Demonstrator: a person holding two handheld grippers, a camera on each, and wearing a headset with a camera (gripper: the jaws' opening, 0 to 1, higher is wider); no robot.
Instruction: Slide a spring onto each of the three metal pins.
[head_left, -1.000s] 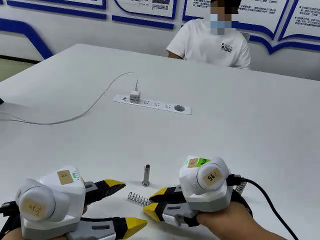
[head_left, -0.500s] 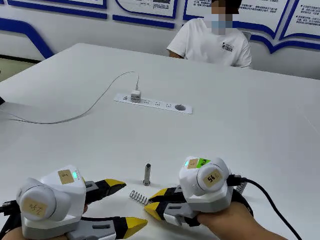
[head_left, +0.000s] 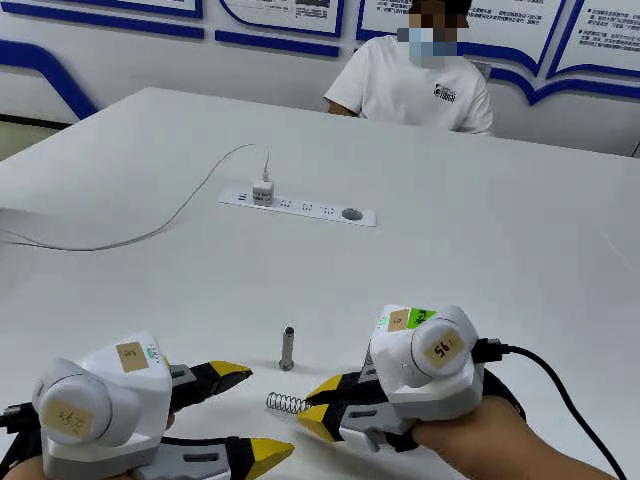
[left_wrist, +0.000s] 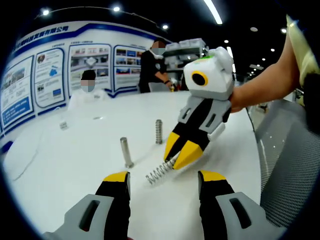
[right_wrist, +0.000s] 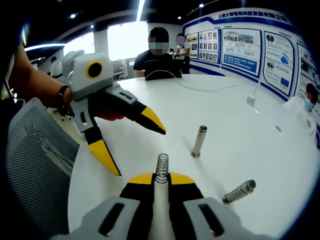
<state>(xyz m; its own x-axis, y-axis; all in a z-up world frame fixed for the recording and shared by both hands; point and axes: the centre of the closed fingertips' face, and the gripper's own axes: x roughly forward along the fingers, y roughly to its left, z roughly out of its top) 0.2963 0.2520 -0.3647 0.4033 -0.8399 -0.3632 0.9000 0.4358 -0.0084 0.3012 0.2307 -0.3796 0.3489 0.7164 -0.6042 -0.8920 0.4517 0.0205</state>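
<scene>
One bare pin (head_left: 287, 348), one spring-covered pin (left_wrist: 158, 131), one loose spring (head_left: 285, 403), one power strip (head_left: 300, 208).

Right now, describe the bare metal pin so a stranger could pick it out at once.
On the white table, look near the front edge, between the left gripper and right gripper. A short metal pin stands upright just beyond the spring the right one clamps. Unlike the other pin nearby, its shaft is bare, with no coil around it.
</scene>
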